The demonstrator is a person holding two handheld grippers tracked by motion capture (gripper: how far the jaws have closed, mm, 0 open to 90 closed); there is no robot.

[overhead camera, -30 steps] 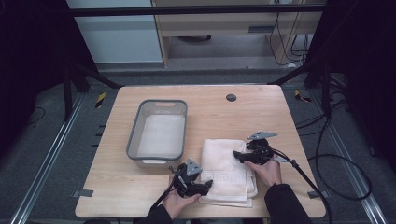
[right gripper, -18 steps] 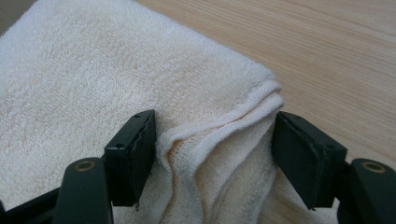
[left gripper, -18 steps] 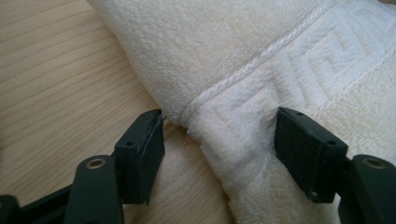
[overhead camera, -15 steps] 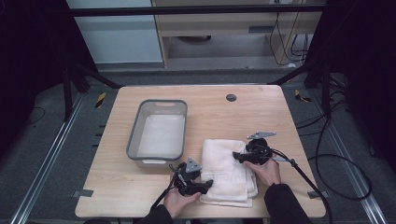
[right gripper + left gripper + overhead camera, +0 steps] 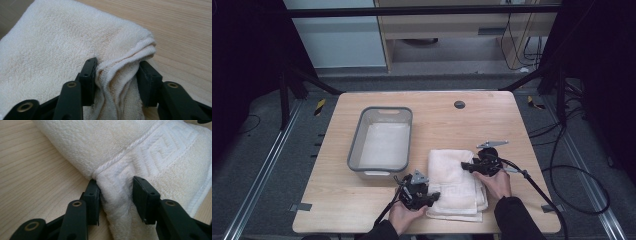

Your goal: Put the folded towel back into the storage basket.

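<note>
A folded cream towel (image 5: 454,176) lies on the wooden table (image 5: 447,125), front right of the middle. At the towel's front left corner my left gripper (image 5: 432,195) has just been closing its jaws. In the left gripper view a bunched fold of the patterned hem (image 5: 115,187) is pinched between the pads. My right gripper (image 5: 466,167) sits at the towel's right edge, and its jaws have just been closing too. In the right gripper view the layered edge (image 5: 117,72) is squeezed into a ridge between the pads. A hand holds each gripper from the front.
A grey plastic bin (image 5: 358,143) with a pale bottom stands left of the towel, close to the left gripper. A small dark round insert (image 5: 459,104) sits in the tabletop at the back. Black cables trail off the table's right and front edges.
Neither hand has shifted. The jaws of both grippers have drawn in on the towel's edges, bunching the cloth between them.
</note>
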